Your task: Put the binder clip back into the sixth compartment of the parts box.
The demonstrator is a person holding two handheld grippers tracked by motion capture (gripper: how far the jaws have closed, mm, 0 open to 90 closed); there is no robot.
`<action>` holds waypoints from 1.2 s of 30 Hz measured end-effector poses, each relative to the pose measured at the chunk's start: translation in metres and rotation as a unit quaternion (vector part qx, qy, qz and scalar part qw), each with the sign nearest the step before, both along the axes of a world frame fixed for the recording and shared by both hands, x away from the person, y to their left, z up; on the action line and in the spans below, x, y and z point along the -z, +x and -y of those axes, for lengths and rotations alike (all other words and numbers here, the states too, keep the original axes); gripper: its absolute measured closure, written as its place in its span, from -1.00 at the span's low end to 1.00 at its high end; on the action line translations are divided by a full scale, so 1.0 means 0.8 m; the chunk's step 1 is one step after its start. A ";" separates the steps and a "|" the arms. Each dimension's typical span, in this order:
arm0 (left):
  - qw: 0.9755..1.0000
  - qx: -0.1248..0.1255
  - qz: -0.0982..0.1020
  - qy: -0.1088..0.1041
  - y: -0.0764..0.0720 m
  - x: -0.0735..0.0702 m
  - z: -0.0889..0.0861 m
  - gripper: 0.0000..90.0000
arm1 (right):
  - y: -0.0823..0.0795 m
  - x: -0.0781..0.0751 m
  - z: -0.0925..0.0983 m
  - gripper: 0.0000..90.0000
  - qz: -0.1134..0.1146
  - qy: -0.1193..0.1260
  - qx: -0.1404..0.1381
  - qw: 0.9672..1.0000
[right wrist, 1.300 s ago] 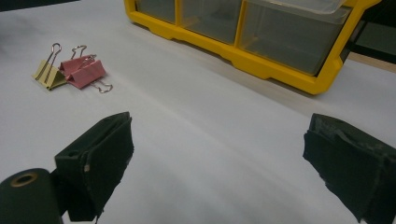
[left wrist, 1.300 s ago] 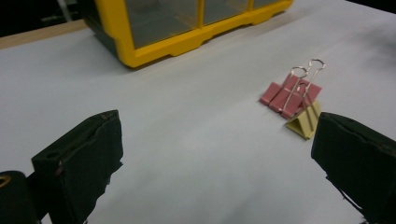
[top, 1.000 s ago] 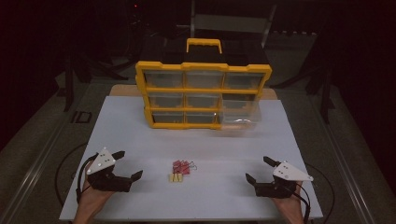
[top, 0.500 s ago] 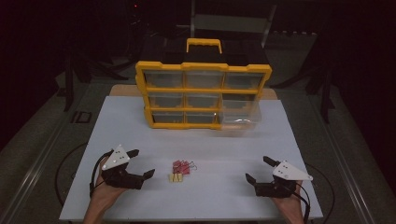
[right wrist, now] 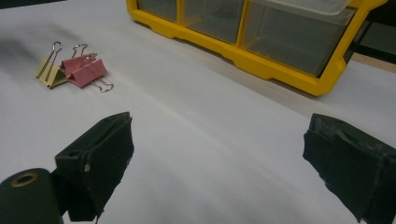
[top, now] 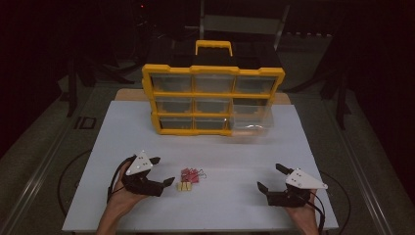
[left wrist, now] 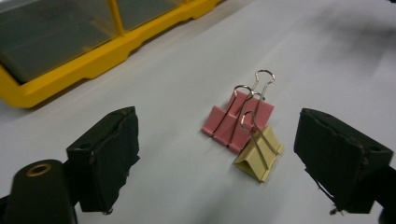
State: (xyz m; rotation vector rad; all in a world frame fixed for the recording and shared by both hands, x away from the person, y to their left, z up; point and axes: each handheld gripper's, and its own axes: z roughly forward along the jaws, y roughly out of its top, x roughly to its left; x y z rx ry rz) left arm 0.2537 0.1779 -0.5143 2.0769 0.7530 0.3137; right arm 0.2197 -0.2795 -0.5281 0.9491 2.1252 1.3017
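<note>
Now your left tongs (left wrist: 219, 154), jaws just closing yet wide, frame the unmarked pink clip (left wrist: 237, 122) and yellow clip (left wrist: 258, 156); your right tongs (right wrist: 224, 163) gape empty.

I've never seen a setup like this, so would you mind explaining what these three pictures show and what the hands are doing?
No robot here: a person holds a two-jaw claw in each hand. One picture comes from a camera above the table; the other two come from cameras riding on each claw, looking along its black jaws. On the white table stands a yellow organiser with clear drawers, one drawer pulled out. In front lie pink clips and a yellow clip. The left claw has moved up beside the clips, its jaws just closing a little but still open, gripping nothing. The right claw rests open and empty.
</note>
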 end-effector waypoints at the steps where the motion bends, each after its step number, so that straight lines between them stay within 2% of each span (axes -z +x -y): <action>1: 1.000 0.006 -0.003 0.002 0.002 0.002 0.006 -0.65 | 0.000 0.000 0.000 -0.83 -0.001 0.000 0.000 1.000; 5: 1.000 0.014 -0.007 0.009 0.006 0.007 0.017 -0.62 | 0.001 0.000 0.000 -0.83 0.000 -0.001 -0.002 1.000; 10: 1.000 0.021 -0.010 0.005 0.011 0.010 0.029 -0.54 | 0.001 0.000 -0.001 -0.82 0.000 -0.003 -0.002 1.000; 22: 0.999 0.038 -0.012 0.022 0.026 0.018 0.066 -0.30 | 0.000 -0.001 0.000 -0.82 0.002 -0.003 0.000 1.000; 29: 0.997 0.063 -0.011 0.032 0.032 0.020 0.087 -0.16 | 0.000 -0.001 0.000 -0.82 0.003 -0.004 0.000 1.000; 32: 0.996 0.082 -0.010 0.036 0.035 0.019 0.099 -0.06 | 0.000 0.000 0.000 -0.82 0.003 -0.004 0.000 1.000; 36: 0.995 0.094 -0.010 0.044 0.038 0.020 0.109 0.07 | 0.000 0.000 0.000 -0.82 0.003 -0.004 0.000 1.000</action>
